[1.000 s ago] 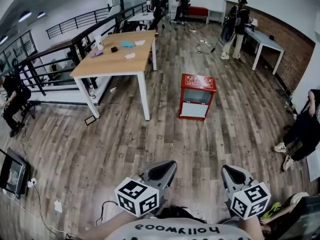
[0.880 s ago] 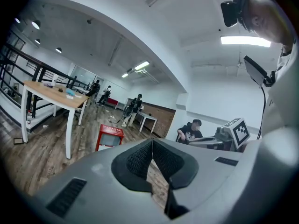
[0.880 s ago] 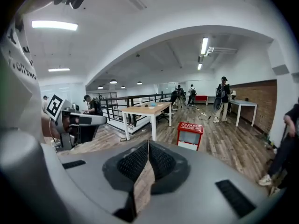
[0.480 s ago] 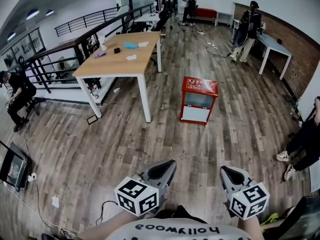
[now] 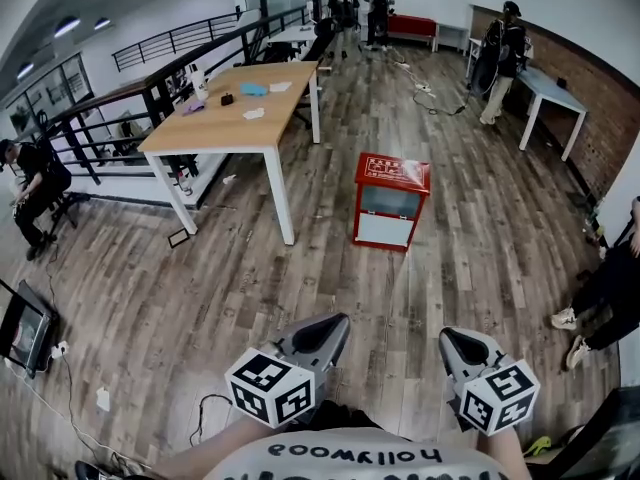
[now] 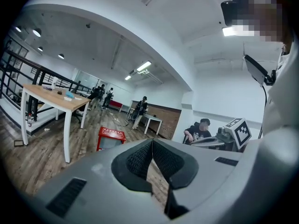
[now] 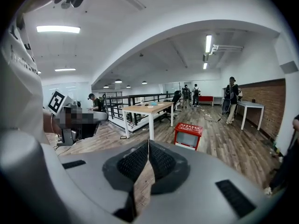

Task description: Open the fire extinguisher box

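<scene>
The fire extinguisher box (image 5: 391, 201) stands on the wooden floor (image 5: 200, 298), well apart from both grippers. The left gripper (image 5: 318, 336) and right gripper (image 5: 458, 349) have jaws together, empty. The person should first approach, then open one gripper near the door.

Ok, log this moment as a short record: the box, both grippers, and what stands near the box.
box: red fire extinguisher box, upright on the wooden floor, front door shut
box position: ahead of the person, to the right of the wooden table in the head view, apart from it
left gripper: jaws together, nothing between them, well short of the box
right gripper: jaws together, empty, well short of the box
others: people standing at the far end of the room
task state: box not yet touched
</scene>
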The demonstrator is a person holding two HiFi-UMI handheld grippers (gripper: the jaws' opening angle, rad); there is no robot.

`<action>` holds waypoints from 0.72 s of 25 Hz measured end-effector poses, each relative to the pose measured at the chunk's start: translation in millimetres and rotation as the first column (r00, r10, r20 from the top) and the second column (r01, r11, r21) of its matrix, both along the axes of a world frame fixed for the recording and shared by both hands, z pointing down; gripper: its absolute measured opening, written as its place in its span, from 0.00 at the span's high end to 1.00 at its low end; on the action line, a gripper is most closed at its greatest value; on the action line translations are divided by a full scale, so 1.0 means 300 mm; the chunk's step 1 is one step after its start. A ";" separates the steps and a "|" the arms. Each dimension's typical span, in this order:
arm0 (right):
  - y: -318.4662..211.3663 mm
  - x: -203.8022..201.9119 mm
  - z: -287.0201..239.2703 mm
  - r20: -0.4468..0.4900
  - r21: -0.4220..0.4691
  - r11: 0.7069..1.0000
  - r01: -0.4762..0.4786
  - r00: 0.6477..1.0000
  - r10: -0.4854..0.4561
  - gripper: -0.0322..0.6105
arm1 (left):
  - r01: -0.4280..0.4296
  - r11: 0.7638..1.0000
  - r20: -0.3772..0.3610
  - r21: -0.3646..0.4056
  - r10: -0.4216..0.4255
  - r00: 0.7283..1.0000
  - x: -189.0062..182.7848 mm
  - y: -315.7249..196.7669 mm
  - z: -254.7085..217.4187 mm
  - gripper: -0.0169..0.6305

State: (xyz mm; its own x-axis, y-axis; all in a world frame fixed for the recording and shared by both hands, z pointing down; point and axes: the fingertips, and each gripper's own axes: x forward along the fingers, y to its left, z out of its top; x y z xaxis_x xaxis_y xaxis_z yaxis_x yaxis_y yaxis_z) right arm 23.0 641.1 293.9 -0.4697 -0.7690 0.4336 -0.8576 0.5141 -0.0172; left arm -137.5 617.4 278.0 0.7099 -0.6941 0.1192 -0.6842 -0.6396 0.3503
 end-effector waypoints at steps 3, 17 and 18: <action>-0.040 0.004 0.014 -0.005 -0.007 1.000 0.011 1.000 -0.011 0.93 | 0.001 1.000 0.006 0.007 -0.001 1.000 0.010 -0.051 -0.006 0.96; -0.425 0.020 0.010 -0.001 -0.024 0.998 -0.052 0.999 0.052 0.93 | -0.033 0.998 -0.014 -0.049 0.032 0.999 -0.018 -0.453 -0.002 0.96; -0.462 0.015 0.017 0.003 -0.027 0.998 -0.056 0.998 0.056 0.93 | -0.035 0.998 -0.010 -0.059 0.034 0.999 -0.024 -0.492 0.010 0.96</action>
State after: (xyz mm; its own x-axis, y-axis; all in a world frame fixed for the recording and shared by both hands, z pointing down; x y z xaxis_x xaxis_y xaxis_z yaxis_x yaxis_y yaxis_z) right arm 27.4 502.5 299.0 -0.4277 -0.7823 0.4529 -0.8851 0.4642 -0.0340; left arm -144.7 469.8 281.0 0.7344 -0.6612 0.1534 -0.6590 -0.6405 0.3943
